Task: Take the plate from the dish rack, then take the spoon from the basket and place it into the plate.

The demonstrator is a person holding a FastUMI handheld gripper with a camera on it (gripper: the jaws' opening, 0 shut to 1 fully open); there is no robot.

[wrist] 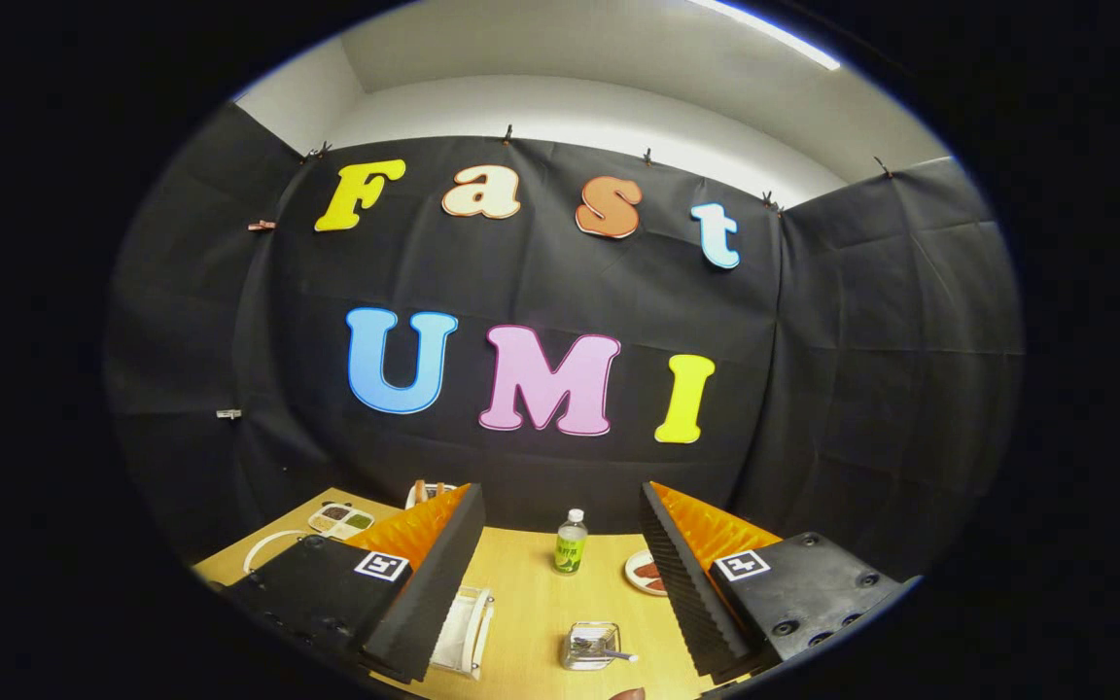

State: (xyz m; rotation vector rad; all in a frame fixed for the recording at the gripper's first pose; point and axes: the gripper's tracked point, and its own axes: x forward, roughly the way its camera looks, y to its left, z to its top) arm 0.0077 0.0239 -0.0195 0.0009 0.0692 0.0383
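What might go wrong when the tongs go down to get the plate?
1. The tongs hang open, high above the table, so the whole descent is still ahead; they may land off target.
2. The bottle stands upright just beyond the fingers; a careless sweep could topple it.
3. The dish rack sits partly behind one finger, so aiming at the plate looks tricky.

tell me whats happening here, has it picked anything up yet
Nothing is held yet. The hand-held gripper hovers above a wooden table with its fingers wide open and empty. Between them, lower down, sit a white dish rack and a small clear basket with a spoon in it. Beyond them stand a small bottle and a dish of food. The task looks barely started.
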